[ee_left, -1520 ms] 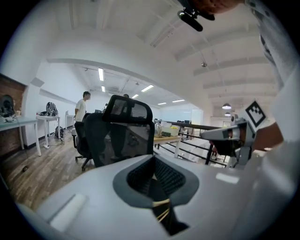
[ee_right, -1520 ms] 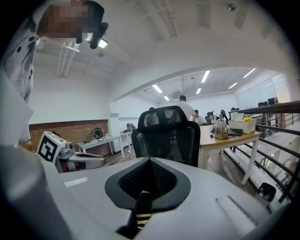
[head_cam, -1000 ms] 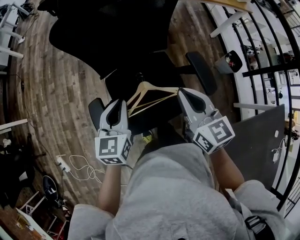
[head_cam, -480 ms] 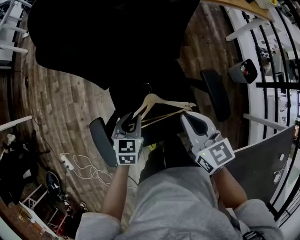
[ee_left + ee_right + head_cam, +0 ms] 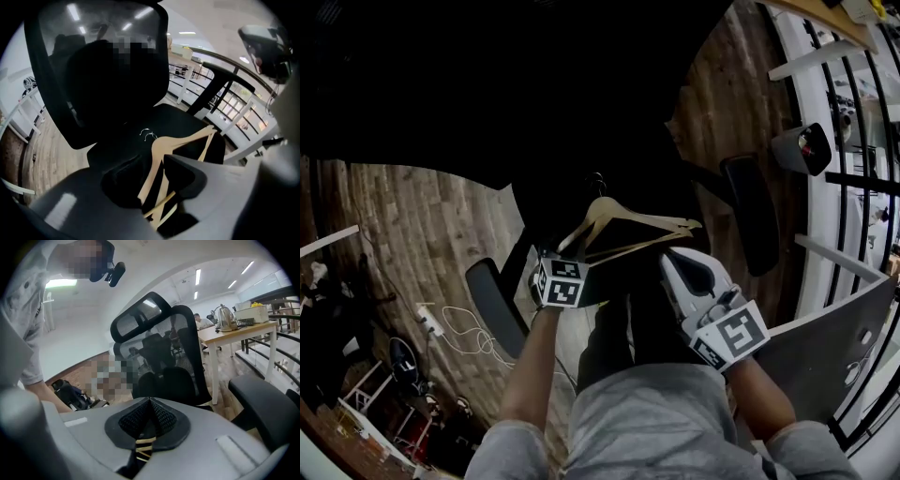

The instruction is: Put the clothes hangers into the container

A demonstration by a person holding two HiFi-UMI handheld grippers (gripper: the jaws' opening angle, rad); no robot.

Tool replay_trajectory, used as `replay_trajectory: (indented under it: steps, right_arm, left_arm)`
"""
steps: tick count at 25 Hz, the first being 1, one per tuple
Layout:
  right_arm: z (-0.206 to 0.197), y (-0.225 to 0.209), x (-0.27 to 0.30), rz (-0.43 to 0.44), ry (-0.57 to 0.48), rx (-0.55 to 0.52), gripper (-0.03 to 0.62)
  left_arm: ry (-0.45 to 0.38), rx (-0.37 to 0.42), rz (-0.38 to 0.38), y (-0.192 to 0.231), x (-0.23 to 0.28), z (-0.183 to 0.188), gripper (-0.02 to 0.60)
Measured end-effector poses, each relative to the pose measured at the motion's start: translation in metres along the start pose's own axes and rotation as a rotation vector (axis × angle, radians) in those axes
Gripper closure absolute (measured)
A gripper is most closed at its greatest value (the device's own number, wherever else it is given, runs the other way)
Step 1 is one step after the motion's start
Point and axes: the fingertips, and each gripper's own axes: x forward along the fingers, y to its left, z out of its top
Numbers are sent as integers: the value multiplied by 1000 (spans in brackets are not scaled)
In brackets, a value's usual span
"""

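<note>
A couple of wooden clothes hangers (image 5: 630, 230) with metal hooks hang stacked just above the seat of a black office chair (image 5: 609, 178). My right gripper (image 5: 677, 257) is shut on their right end; thin wooden strips (image 5: 144, 446) show pinched between its jaws. My left gripper (image 5: 567, 251) is at the hangers' left arm. In the left gripper view the hanger arms (image 5: 160, 176) run through the gap of that gripper (image 5: 152, 164), whose jaws are opening with the pads off the wood. No container is in view.
The chair's armrests (image 5: 752, 211) (image 5: 492, 298) flank the seat, and its backrest (image 5: 108, 70) rises behind. A white power strip with cable (image 5: 431, 324) lies on the wooden floor at left. A grey panel (image 5: 825, 337) and black railing stand at right.
My left gripper has pushed forward along the hangers' left arm and its jaws have parted. The hangers and right gripper have drifted slightly right, further over the chair seat.
</note>
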Motion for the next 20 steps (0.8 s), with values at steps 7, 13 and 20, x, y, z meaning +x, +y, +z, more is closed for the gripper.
replay_trajectory:
  steps: [7,13,20]
  right_arm:
    - [-24,-21,16,-1,32,44,595]
    - [-35,-26,24,-4,60,70,595]
    - [-40,-36,28,-11,53,126,595]
  left_arm:
    - [138,80,-46,2,58,-40,413]
    - [285,174,-46,13,91,-79,402]
    - [348,223,4,17,109,-88,402]
